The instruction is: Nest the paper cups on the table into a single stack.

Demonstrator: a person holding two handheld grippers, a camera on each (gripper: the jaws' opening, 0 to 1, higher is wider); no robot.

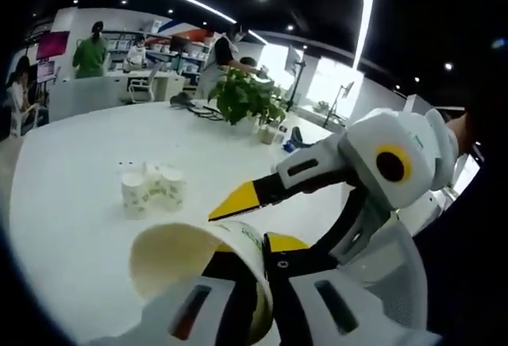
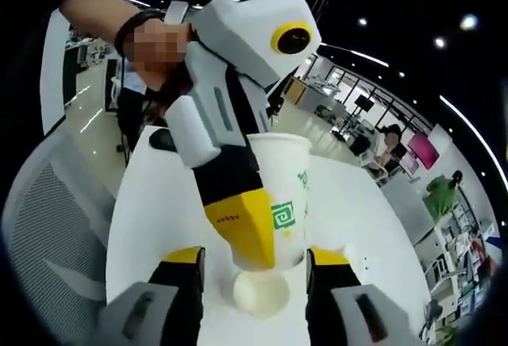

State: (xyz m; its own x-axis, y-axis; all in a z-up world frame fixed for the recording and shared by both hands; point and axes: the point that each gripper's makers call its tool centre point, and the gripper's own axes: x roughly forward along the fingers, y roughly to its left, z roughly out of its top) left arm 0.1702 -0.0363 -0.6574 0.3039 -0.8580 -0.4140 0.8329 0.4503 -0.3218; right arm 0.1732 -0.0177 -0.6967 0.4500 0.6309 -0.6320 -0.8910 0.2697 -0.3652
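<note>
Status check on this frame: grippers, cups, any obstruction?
Left gripper shut on paper cup. Right gripper open beneath it. Three loose cups wait on the table. Path clear.

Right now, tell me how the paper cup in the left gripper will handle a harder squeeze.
The paper cup looks empty and thin-walled: probably light, and likely to buckle where the left gripper pinches its wall. Tapered and round, it would probably roll in a curve on the table.

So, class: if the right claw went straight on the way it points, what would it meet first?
Probably the paper cup held by the left claw; it stands directly between the right claw's jaws.
</note>
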